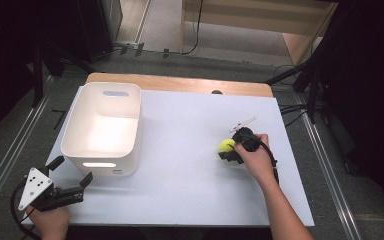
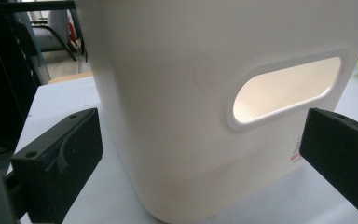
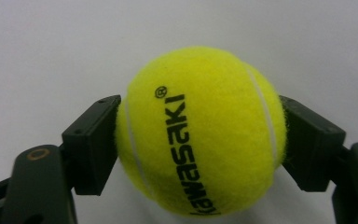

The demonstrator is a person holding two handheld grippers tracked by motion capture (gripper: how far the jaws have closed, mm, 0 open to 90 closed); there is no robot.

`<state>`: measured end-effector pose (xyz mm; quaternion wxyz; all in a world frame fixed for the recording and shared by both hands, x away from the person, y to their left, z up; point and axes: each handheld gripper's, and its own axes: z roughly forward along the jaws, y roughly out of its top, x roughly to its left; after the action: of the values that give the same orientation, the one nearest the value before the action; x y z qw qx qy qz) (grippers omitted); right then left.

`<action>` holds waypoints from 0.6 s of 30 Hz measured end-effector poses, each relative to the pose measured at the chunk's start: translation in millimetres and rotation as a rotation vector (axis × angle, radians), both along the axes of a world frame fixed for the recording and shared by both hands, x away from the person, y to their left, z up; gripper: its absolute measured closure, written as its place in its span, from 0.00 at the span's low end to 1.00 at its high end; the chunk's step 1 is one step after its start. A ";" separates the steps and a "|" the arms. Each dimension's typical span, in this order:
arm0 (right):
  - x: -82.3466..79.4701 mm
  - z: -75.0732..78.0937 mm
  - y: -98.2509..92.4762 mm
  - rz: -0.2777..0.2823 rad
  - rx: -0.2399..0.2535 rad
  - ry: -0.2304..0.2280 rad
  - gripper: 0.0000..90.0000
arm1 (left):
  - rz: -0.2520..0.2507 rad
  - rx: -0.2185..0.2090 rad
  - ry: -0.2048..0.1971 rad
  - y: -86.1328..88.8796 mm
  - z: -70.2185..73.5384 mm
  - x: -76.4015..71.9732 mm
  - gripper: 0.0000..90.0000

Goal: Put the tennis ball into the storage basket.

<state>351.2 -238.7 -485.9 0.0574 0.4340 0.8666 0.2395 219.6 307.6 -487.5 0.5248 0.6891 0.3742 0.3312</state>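
Table (image 1: 180, 165): we find its white top bare between the bin and the ball, so nothing blocks that stretch.
Bin (image 1: 102, 127): we see it upright on the left side, likely there to receive the ball.
Left gripper (image 1: 70, 180): we hold it just beside the bin's handle wall, jaws spread wide, empty.
Right gripper (image 1: 236, 147): jaws clamped on the ball's two sides.
Tennis ball (image 3: 200, 130): right of centre, at the table surface.

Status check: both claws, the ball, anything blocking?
Right claw shut on tennis ball, on the table. Left claw open, facing white bin. Table between ball and bin clear.
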 end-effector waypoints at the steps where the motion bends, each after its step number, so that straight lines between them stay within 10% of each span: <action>1: 0.8 0.0 -0.9 -0.005 0.009 0.005 0.26 | 0.000 0.000 0.000 -0.1 0.0 0.0 0.00; 18: 1.3 17.1 3.6 0.037 0.044 0.000 0.26 | -0.004 -0.004 -0.002 -0.2 -0.1 0.1 0.00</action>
<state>352.6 -235.2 -468.8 0.0433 0.4190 0.8691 0.2593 219.6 307.4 -487.6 0.5271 0.6884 0.3729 0.3305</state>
